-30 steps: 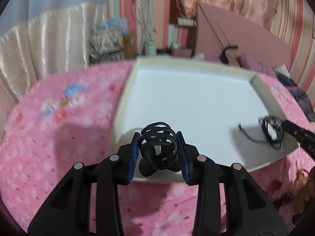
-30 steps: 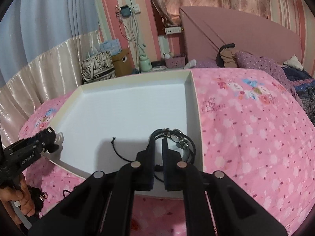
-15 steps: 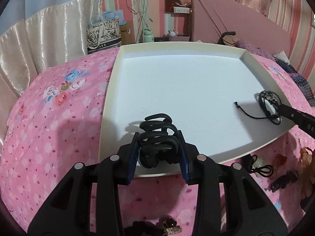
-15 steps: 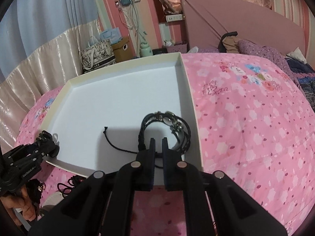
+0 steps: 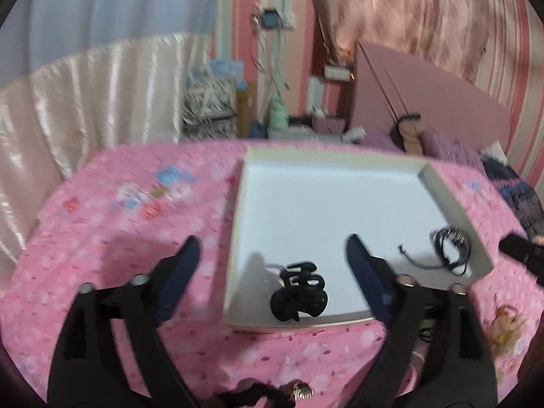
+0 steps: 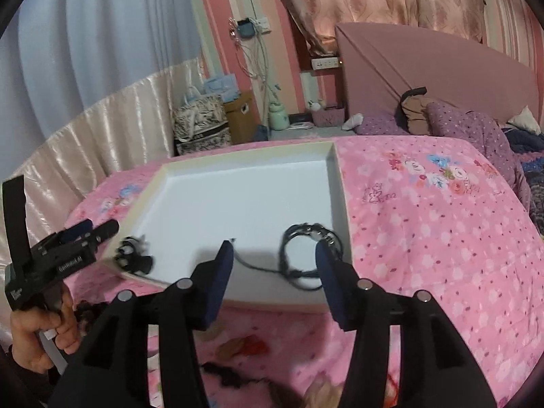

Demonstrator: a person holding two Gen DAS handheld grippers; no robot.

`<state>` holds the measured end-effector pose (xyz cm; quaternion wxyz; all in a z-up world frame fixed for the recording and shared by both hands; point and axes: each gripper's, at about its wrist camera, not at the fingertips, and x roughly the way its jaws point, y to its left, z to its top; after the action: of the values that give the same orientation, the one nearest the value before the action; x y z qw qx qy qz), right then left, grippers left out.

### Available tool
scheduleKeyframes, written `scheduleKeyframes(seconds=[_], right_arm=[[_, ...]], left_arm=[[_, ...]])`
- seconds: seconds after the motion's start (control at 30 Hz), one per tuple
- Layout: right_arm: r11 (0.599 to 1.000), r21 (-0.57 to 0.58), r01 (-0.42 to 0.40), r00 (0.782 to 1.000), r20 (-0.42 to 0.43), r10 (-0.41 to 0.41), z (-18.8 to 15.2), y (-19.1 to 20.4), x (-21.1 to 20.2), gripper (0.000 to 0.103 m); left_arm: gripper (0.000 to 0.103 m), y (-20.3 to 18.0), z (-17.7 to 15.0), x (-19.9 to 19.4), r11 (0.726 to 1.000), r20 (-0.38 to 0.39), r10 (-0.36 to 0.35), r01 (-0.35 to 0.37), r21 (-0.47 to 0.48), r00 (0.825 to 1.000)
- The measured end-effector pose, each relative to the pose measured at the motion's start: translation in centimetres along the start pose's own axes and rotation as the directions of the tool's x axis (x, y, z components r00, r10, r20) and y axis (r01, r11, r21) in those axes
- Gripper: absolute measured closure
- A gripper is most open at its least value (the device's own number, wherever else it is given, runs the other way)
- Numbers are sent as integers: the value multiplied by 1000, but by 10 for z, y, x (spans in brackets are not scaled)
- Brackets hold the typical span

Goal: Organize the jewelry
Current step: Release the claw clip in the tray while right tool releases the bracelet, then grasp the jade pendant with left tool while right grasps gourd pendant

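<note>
A white shallow tray point(image 5: 319, 200) point(image 6: 238, 197) lies on a pink flowered bedspread. A black hair claw clip point(image 5: 299, 297) point(image 6: 132, 260) rests in the tray's near left corner. A black cord bracelet point(image 5: 450, 246) point(image 6: 306, 255) lies in the near right corner. My left gripper point(image 5: 272, 265) is open and empty, pulled back above the clip. My right gripper point(image 6: 275, 265) is open and empty, above the tray's near edge by the bracelet. The left gripper also shows in the right wrist view point(image 6: 91, 231), held by a hand.
More jewelry lies on the bedspread in front of the tray: dark braided pieces point(image 5: 265, 392) point(image 6: 231, 375) and an orange-gold piece point(image 5: 506, 326) point(image 6: 244, 345). Pillows point(image 6: 459, 122), a headboard and bags stand beyond the bed.
Both grippers opened and drew back. The left let go of the black claw clip, the right let go of the bracelet; both items now lie in the tray.
</note>
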<state>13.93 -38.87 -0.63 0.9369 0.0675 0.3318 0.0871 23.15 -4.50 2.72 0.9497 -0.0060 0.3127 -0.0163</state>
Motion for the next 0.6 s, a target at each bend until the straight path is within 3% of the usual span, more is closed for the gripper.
scheduleKeyframes(seconds=[0.1, 0.23, 0.4, 0.6], right_arm=[[999, -21, 29, 999, -31, -29, -17, 2, -5, 52], [1000, -7, 17, 997, -73, -18, -47, 0, 7, 56], [999, -48, 20, 994, -106, -25, -60, 11, 21, 61], [997, -73, 10, 986, -166, -22, -69, 21, 39, 71]], left_arm=[[7, -2, -11, -21, 999, 11, 28, -28, 35, 1000], [7, -7, -39, -27, 999, -24, -11, 11, 35, 1000], [7, -3, -65, -25, 996, -50, -85, 86, 24, 995], [7, -35, -74, -24, 981, -62, -139, 146, 126, 988]])
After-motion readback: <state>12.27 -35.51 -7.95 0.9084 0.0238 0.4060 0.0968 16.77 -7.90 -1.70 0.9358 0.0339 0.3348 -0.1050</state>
